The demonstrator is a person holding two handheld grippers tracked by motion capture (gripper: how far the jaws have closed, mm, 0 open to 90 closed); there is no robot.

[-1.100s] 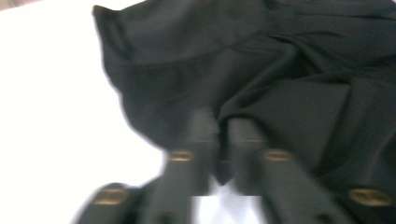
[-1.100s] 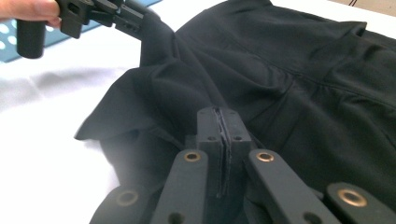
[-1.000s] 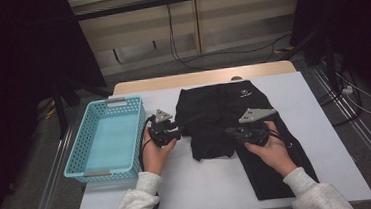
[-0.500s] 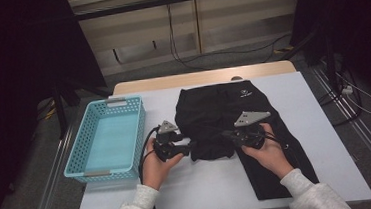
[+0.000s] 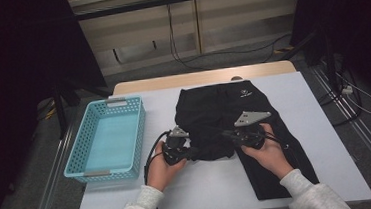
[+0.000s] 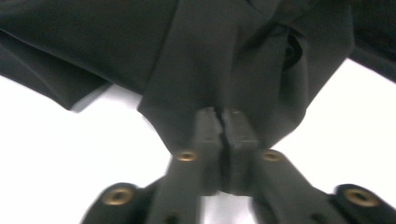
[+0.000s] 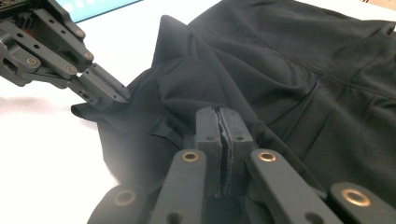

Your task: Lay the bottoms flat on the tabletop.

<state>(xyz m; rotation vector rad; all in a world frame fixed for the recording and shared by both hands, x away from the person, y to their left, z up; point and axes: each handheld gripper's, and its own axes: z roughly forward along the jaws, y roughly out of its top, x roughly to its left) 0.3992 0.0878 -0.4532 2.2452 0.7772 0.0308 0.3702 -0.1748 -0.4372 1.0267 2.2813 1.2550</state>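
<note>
1. The left gripper (image 5: 193, 153) is found closed on a fold of the black trousers (image 5: 224, 116). In the left gripper view its jaws are seen pressed together with the dark cloth pinched between the pads (image 6: 208, 126). These jaws have just been closing, with the cloth between them.

2. The right gripper (image 5: 227, 137) is likewise found clamped on the trousers. In the right gripper view its pads (image 7: 208, 126) are seen nearly touching, with a thin edge of cloth caught between them.

3. The two grippers are pointed toward each other, a short stretch of bunched cloth being held between their tips. The left gripper (image 7: 100, 88) is seen from the right gripper's camera, up and to the left, with its tips on the same bundle.

4. The trousers are spread flat beyond both grippers. One leg is laid out under the right hand (image 5: 265, 151), toward the near edge of the table (image 5: 205, 188).

5. A light blue basket (image 5: 83, 142) is set on the table outboard of the left hand (image 5: 161, 166), well apart from the cloth.
</note>
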